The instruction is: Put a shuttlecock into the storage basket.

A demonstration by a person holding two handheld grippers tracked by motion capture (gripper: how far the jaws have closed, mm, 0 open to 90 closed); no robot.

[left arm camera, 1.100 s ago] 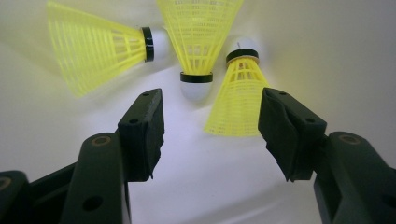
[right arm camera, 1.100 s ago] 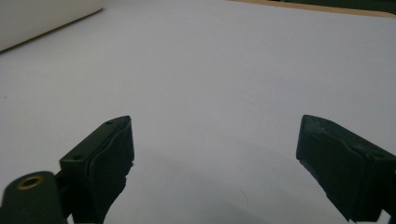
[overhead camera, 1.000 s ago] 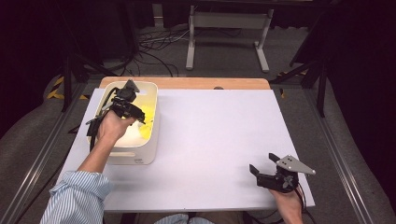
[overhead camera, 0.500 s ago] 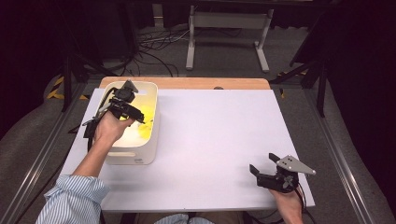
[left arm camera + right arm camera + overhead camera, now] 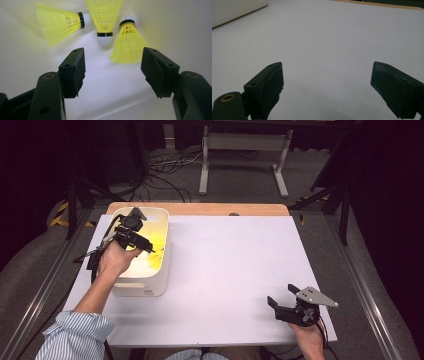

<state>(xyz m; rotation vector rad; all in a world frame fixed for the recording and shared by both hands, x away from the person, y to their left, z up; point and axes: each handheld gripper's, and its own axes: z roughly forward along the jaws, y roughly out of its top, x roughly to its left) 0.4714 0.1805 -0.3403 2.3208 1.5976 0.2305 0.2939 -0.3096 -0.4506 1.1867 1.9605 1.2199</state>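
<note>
Three yellow shuttlecocks lie inside a white bin (image 5: 150, 287) at the table's left. In the left gripper view one shuttlecock (image 5: 58, 22) lies on its side at the left, another (image 5: 104, 15) points its cork toward me, and the third (image 5: 128, 42) has its skirt toward me. My left gripper (image 5: 150, 249) reaches into the bin, open, its jaws (image 5: 112, 53) just short of the shuttlecocks with nothing between them. At the near right of the table my right gripper (image 5: 282, 295) rests open over bare white surface (image 5: 327, 72).
The white tabletop (image 5: 235, 260) stretches between the bin and the right gripper. A wooden strip (image 5: 225, 209) runs along the far edge. Beyond it the floor has cables and a metal stand (image 5: 245, 150). The bin's edge (image 5: 234, 10) shows in the right gripper view.
</note>
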